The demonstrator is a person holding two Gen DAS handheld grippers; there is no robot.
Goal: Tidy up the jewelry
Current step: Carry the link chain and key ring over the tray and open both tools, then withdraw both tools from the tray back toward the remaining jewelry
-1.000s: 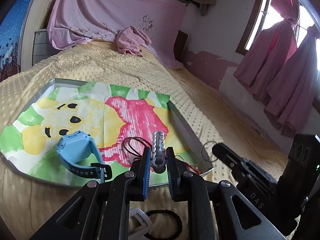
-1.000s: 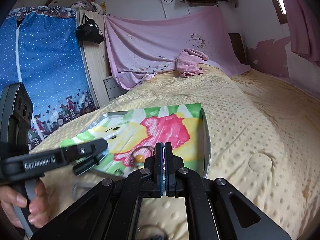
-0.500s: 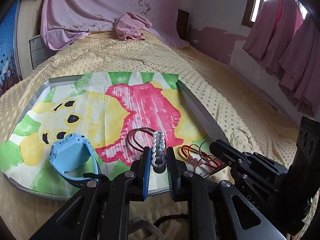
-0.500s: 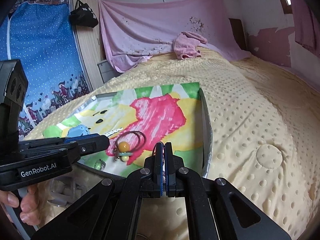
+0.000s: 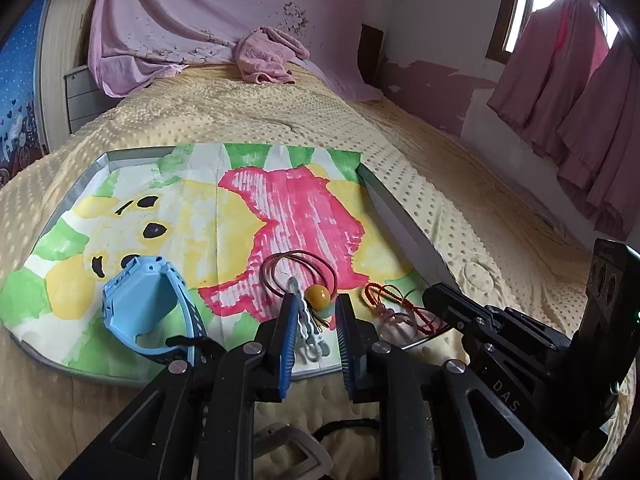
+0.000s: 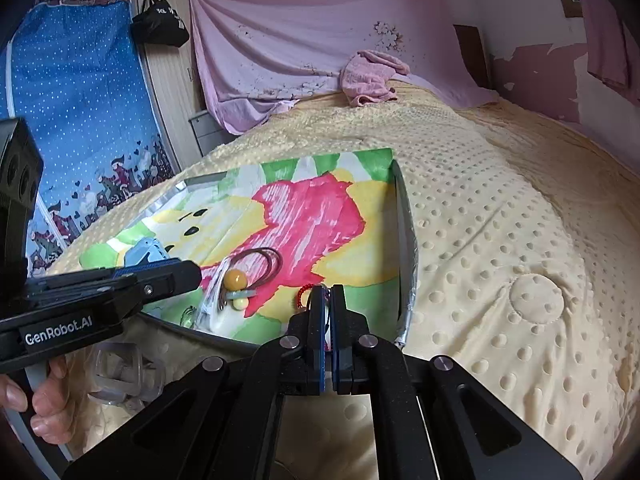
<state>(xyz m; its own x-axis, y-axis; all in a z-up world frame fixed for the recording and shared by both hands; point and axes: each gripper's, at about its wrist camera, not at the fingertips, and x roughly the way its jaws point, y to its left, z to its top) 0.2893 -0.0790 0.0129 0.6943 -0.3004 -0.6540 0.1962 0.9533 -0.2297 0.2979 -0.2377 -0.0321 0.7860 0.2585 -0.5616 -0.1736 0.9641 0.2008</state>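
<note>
A metal tray (image 5: 400, 220) lined with a bright painted sheet lies on the bed. On it are a blue watch (image 5: 140, 304), brown hair ties with an amber bead (image 5: 318, 294) and a pale hair clip (image 5: 306, 324). My left gripper (image 5: 316, 320) hovers over the tray's near edge. Its jaws are opening, and the clip lies loose between them, leaning on the left pad. My right gripper (image 6: 328, 300) is shut on a red cord bracelet (image 5: 384, 298), which rests at the tray's near right corner. In the right wrist view the left gripper (image 6: 188, 278) comes in from the left beside the bead (image 6: 235, 279).
A clear plastic piece (image 6: 124, 372) and a black hair tie (image 5: 348, 424) lie on the yellow dotted blanket (image 6: 500, 240) in front of the tray (image 6: 406, 240). A pink towel (image 5: 268, 56) lies by the headboard. A person's hand (image 6: 40, 400) holds the left gripper's handle.
The hair clip stood upright, pinched in the left jaws; now the jaws are wider and it lies on the tray. The right gripper has come down, bringing the red cord onto the tray.
</note>
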